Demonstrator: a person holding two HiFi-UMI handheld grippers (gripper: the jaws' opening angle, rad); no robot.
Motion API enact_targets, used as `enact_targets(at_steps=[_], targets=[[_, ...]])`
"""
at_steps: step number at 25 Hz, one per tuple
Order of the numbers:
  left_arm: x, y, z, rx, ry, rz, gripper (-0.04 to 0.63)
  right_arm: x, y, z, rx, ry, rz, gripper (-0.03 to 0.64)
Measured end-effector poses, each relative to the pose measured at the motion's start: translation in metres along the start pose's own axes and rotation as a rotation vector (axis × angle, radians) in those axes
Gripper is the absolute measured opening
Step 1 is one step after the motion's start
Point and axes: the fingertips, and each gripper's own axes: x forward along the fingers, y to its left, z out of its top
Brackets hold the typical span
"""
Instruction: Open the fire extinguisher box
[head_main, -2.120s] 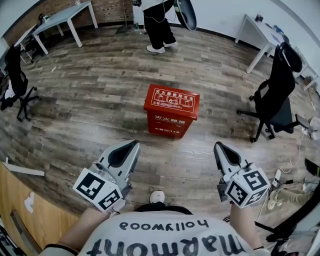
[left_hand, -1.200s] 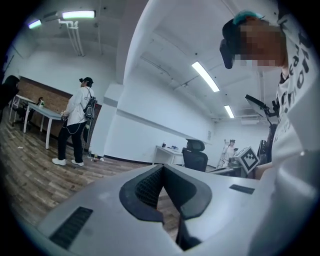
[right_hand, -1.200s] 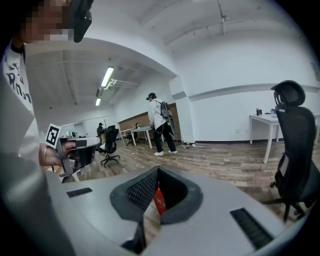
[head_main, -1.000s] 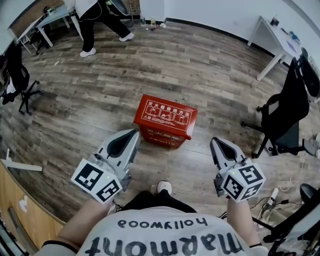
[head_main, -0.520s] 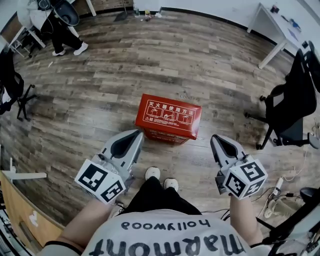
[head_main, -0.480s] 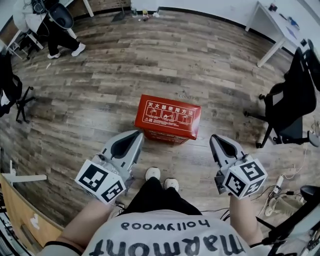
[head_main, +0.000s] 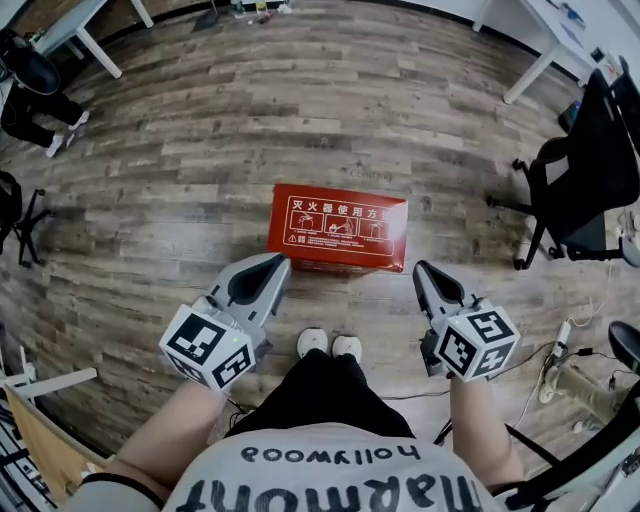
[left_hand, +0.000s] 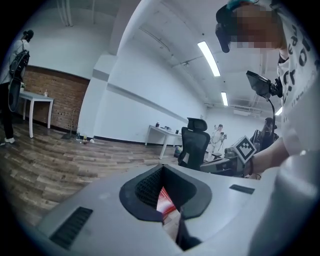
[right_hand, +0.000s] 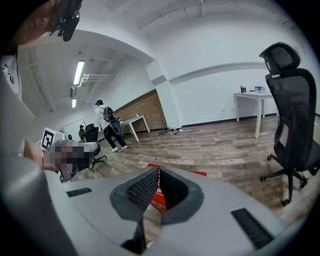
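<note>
The red, rectangular fire extinguisher box (head_main: 338, 225) stands on the grey-brown wood-plank floor (head_main: 180, 190) just ahead of both sets of tongs, in the gap between their tips. The grey left gripper (head_main: 276, 262) points at the box's near left corner and the grey right gripper (head_main: 420, 268) at its near right corner. Both are pinched together with nothing held. In the left gripper view the ribbed pads meet at the tip (left_hand: 162, 169) and only a sliver of the red box (left_hand: 164, 202) shows through the slot behind them. The right gripper view shows the same at its tip (right_hand: 158, 173), with red (right_hand: 159, 198) beyond the closed pads. Neither gripper appears to touch the box, though the head view, looking steeply down, does not make clear how high above it they hang. The flat red lid (head_main: 345, 214) with its white printed characters and pictograms lies shut and level on top, so the opening proper is, by my reading, not yet begun; this looks like the approach only. What remains is the whole of the work: getting a tip to the lid's edge or latch (I cannot make out a handle or catch in any view) and swinging the lid up. The person's white shoes (head_main: 333, 346) stand behind the tips, midway between the two grippers, and a black wheeled office chair (head_main: 570, 190) stands well off to the outer side of the right gripper, clear of the box.
</note>
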Motion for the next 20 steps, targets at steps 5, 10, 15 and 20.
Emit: enact_targets(at_steps=[5,10,15,20], targets=[[0.01,0.017,-0.017,-0.003,0.047,0.006,-0.005,0.026,-0.004,-0.03,0.079,0.068,0.013,0.008],[0.02,0.035,-0.043,-0.018,0.094,0.035,-0.006,0.046,-0.026,-0.061,0.073,0.125,0.001,0.008],[0.031,0.057,-0.069,-0.032,0.15,0.074,-0.006,0.065,-0.053,-0.088,0.084,0.185,-0.009,0.008],[0.048,0.074,-0.092,-0.054,0.19,0.094,-0.006,0.081,-0.072,-0.109,0.141,0.226,-0.01,0.009]])
